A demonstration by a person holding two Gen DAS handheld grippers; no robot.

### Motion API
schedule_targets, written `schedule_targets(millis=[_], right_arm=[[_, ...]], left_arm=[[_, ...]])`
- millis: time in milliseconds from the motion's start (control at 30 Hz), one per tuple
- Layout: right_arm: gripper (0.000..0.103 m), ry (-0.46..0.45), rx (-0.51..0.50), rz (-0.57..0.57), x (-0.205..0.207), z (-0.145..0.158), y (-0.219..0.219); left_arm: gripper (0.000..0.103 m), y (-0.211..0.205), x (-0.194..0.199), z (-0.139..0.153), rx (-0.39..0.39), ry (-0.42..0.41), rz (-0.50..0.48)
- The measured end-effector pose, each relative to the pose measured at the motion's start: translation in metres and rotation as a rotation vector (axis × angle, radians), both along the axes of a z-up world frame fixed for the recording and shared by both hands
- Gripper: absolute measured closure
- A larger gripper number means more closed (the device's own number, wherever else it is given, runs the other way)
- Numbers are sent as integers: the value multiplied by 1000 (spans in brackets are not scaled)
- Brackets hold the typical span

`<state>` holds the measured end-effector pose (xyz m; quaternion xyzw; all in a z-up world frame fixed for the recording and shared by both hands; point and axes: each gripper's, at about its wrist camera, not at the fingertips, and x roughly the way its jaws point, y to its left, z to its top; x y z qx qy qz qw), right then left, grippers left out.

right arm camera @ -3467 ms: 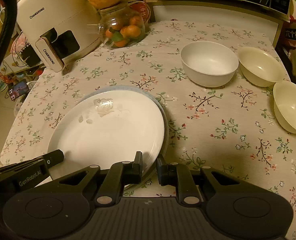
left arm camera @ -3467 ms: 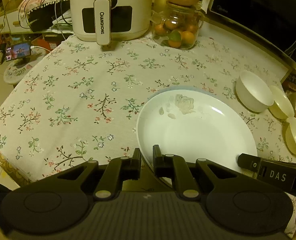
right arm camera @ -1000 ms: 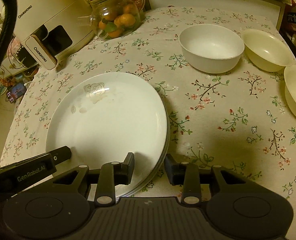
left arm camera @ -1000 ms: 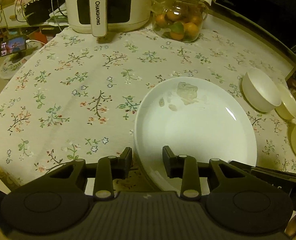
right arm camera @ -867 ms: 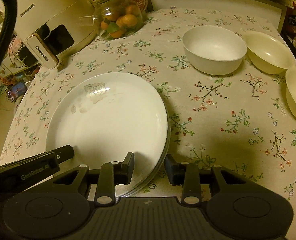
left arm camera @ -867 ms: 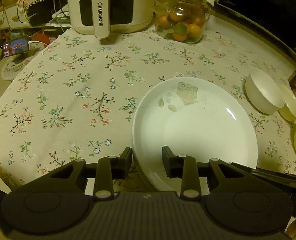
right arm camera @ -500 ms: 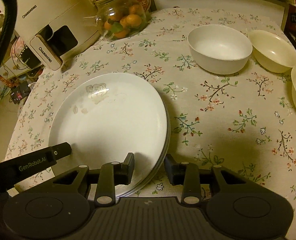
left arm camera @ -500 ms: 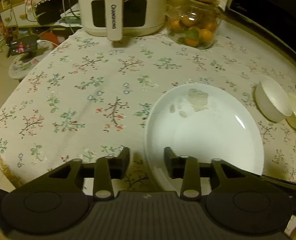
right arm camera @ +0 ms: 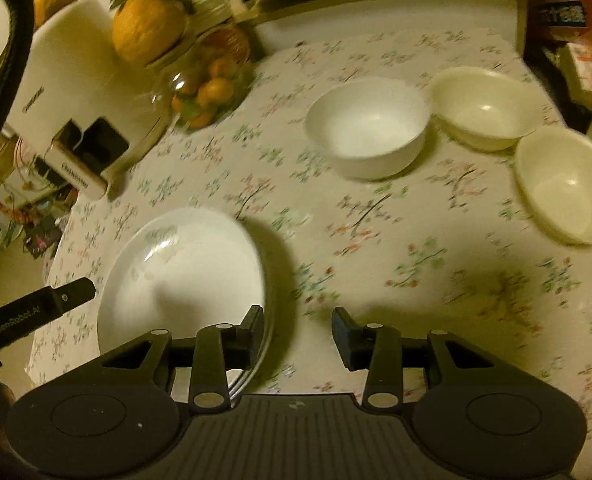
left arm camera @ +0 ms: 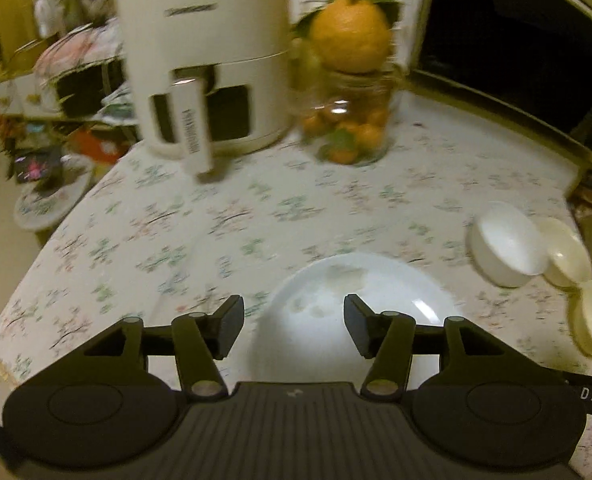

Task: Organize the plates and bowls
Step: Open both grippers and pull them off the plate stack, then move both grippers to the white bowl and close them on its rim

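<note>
While both views were blurred, the left gripper [left arm camera: 293, 328] and the right gripper [right arm camera: 298, 336] had their jaws spread and held nothing. The stacked plates [right arm camera: 183, 272] lay on the floral tablecloth [right arm camera: 376, 220], well apart from three bowls [right arm camera: 370, 128].

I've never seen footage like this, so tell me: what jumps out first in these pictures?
The big white plate on the flowered tablecloth, close in front of both open grippers, left and right. Beyond it sit three empty bowls clustered together. At the back, a large orange perches atop a fruit jar beside a white air fryer.
</note>
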<state>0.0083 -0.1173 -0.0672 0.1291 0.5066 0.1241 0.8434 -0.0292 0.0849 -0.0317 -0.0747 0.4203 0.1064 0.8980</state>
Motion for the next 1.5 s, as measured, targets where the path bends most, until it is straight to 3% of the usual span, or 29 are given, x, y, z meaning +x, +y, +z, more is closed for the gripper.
schedule_targets(millis=[200,333,500,600,733,867,967,1100,1200,1500], right_arm=[[56,-27,-12,13,4,18,-20],[40,-60,-32,16,10,30,-32],[28,-70,-13,-60,23,35,-56],[22,-60,12,-97,34,35,-64],[20,-47,12,-128,45,31,-69],[18,-55,-12,-138,57,30,-68],[18,-53,-18,-157,67,28,-71],[18,-33,20,-188,80,21,-73],[19,-11,53,-216,88,15,-72],[24,42,98,-294,110,-7,-69]], left_arm=[[46,-28,17,1,-5,25,-85],[37,-43,27,-1,0,51,-125],[15,-57,47,2,-29,48,-183],[7,-67,61,1,0,42,-219],[7,-76,78,-2,65,27,-238],[6,-78,95,-6,77,15,-246],[9,-77,106,-10,50,18,-243],[21,-74,121,-17,-16,19,-240],[24,-73,134,-20,-57,4,-239],[34,-91,156,-38,-86,16,-306]])
